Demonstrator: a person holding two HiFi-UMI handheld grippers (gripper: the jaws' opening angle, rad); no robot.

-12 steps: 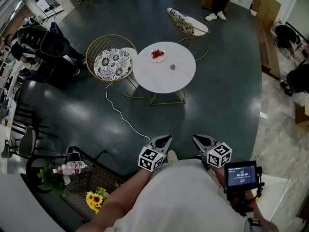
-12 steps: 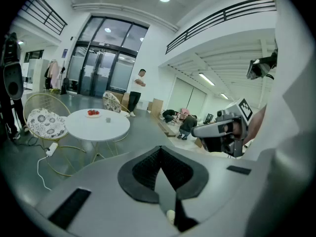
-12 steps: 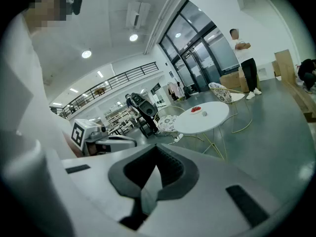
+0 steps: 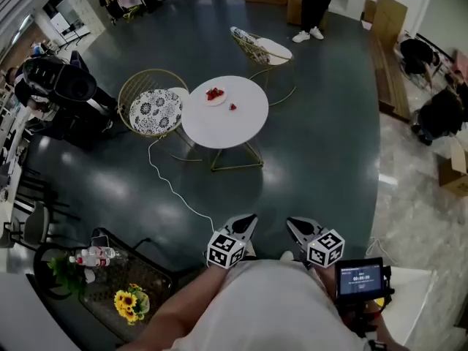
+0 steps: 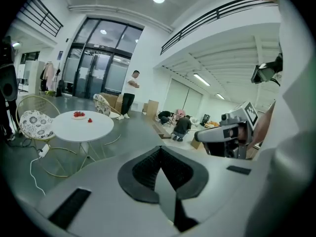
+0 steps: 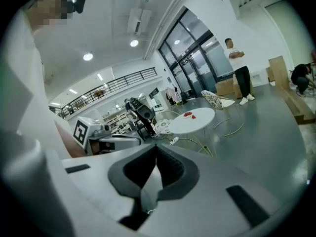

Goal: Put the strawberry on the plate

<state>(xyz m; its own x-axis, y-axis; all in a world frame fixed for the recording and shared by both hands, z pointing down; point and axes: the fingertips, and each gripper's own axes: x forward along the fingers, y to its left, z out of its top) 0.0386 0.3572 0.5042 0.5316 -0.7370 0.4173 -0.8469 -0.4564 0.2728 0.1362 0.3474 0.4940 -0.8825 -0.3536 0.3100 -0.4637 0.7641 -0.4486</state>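
The task is, I judge, at the approach step. Low in the frame's centre, the left gripper (image 4: 247, 219) and the right gripper (image 4: 292, 224) are both clenched on nothing. The small red strawberry (image 4: 232, 107) lies on the round white table (image 4: 227, 126) in the upper centre, just beside the small white plate (image 4: 221, 99). The next move calls for coming nearer and opening one gripper.

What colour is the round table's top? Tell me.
White. The table top shows best in the head view.

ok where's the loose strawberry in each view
Head view: strawberry upper centre, just right of the plate.
Left gripper view: strawberry at middle left, right of the plate.
Right gripper view: strawberry right of centre, tiny.
Shared landmark: the round white table under it.
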